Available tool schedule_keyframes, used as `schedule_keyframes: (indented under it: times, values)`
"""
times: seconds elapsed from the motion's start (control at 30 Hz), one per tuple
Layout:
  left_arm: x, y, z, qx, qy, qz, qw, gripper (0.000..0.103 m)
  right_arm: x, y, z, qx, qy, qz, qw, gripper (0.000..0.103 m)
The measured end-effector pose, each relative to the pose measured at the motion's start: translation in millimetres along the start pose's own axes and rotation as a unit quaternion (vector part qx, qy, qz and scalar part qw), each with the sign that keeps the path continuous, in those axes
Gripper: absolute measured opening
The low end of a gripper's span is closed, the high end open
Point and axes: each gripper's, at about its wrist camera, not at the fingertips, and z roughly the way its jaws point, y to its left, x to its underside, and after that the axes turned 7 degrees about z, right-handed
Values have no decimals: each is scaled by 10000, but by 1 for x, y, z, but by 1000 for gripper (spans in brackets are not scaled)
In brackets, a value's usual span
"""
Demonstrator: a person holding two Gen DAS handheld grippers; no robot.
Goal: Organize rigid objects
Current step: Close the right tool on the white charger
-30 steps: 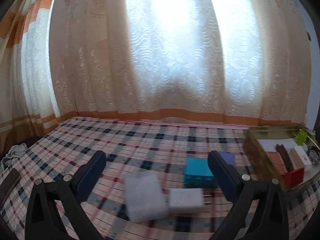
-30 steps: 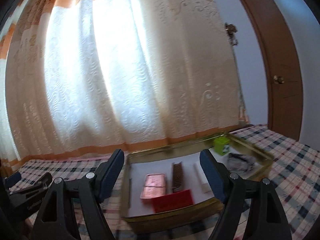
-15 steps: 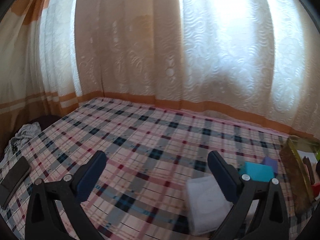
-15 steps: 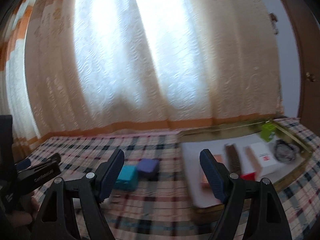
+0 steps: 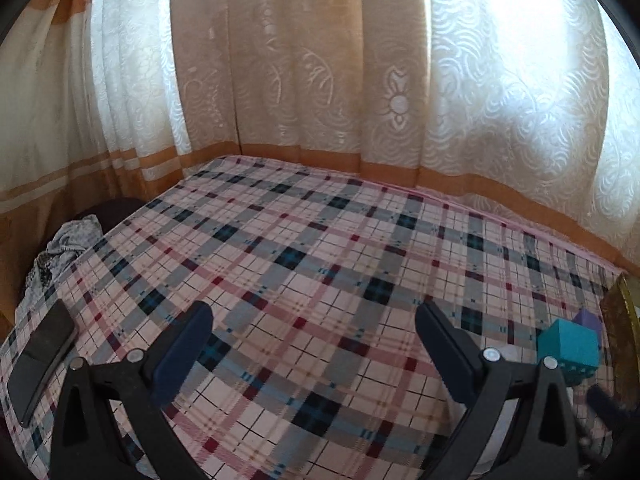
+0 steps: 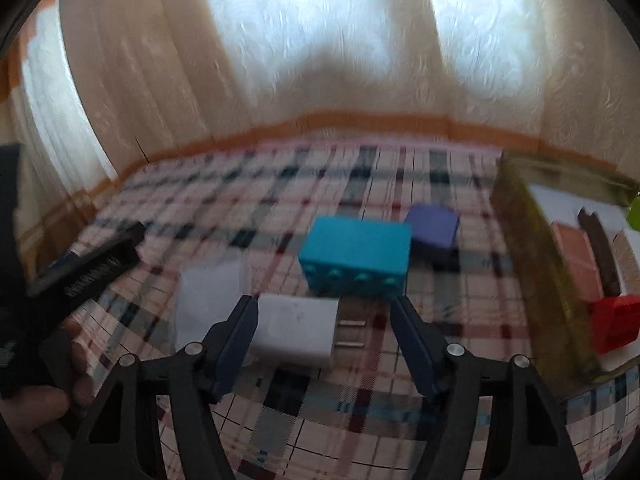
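My right gripper (image 6: 324, 316) is open just above the plaid cloth, its jaws to either side of a white plug adapter (image 6: 298, 330) with two metal prongs. Beyond it stand a teal block (image 6: 358, 260) and a purple block (image 6: 434, 228). A translucent white box (image 6: 208, 304) lies left of the adapter. A gold tray (image 6: 536, 260) at the right holds a red block (image 6: 616, 322), a brown comb and flat boxes. My left gripper (image 5: 312, 344) is open and empty over bare cloth; the teal block (image 5: 570, 346) and purple block (image 5: 588, 320) show at its right edge.
A black phone (image 5: 40, 358) lies at the cloth's left edge beside crumpled grey fabric (image 5: 68, 246). Lace curtains hang behind the bed. The left gripper's body and the hand holding it show at the left of the right wrist view (image 6: 80, 276).
My right gripper has swung left from the tray and dropped low around the white adapter. My left gripper has turned left, so the blocks slid to its right edge.
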Motion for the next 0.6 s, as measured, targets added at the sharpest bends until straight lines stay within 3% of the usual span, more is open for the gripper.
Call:
schedule_keyframes:
  times: [0.13, 0.37, 0.6]
  values:
    - [-2, 6, -1, 56, 15, -158, 9999, 102, 1, 2, 7, -184, 132, 148, 9996, 69]
    - [-2, 8, 0, 134, 57, -196, 9997, 102, 3, 19, 18, -135, 380, -224, 9989, 70]
    - [0, -6, 2, 384, 227, 131, 9989, 102, 8, 22, 13, 12, 407, -553, 9976, 69]
